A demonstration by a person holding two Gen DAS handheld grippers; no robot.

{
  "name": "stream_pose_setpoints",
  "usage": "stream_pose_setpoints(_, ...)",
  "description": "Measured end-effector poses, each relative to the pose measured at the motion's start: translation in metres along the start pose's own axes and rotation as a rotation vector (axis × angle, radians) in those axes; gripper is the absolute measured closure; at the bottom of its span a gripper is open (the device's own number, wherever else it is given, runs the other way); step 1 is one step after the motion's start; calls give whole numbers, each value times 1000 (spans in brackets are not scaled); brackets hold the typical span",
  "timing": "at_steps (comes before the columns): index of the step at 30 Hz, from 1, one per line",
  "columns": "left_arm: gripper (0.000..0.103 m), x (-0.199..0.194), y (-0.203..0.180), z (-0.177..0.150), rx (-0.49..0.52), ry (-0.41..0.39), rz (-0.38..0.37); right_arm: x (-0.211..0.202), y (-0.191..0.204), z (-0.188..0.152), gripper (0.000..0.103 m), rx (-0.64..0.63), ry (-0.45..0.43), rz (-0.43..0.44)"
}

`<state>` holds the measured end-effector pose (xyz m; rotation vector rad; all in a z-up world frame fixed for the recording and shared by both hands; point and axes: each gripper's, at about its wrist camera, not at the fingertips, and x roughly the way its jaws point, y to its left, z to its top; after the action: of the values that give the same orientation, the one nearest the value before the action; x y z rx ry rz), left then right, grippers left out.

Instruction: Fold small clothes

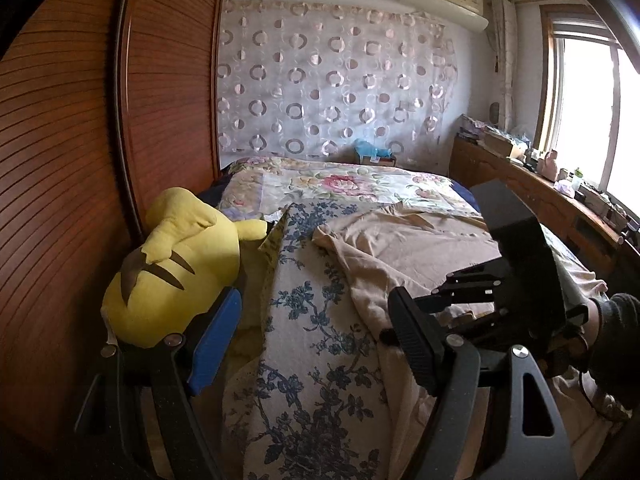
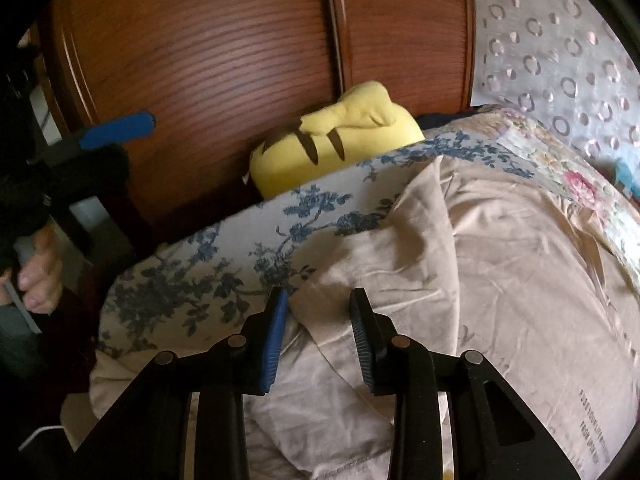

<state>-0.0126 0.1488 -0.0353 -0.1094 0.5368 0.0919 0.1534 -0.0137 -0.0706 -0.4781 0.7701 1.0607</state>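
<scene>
Right gripper low over beige garment, jaws narrowed but apart, a fabric ridge between, pads not pressing. Left gripper wide apart, empty, above blue-flowered quilt. Garment at one o'clock. Yellow plush toy at ten o'clock.
</scene>
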Motion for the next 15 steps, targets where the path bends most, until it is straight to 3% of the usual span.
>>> stream_pose_setpoints(1,26,0,-1,0,2,1,1,-1,1,0,72,-9,-2,-17)
stream_pose_setpoints(4,26,0,-2,-1,0,2,-5,-1,-1,2,93,19,0,-47)
stream_pose_setpoints(5,26,0,-3,-2,1,2,-7,-1,-4,2,96,32,-10,-46)
stream_pose_setpoints(11,26,4,-7,-4,5,15,-12,-19,-26,7,97,137,-119,-47)
stream_pose_setpoints(15,26,7,-12,-5,11,19,-23,-32,-49,4,97,222,-162,-135)
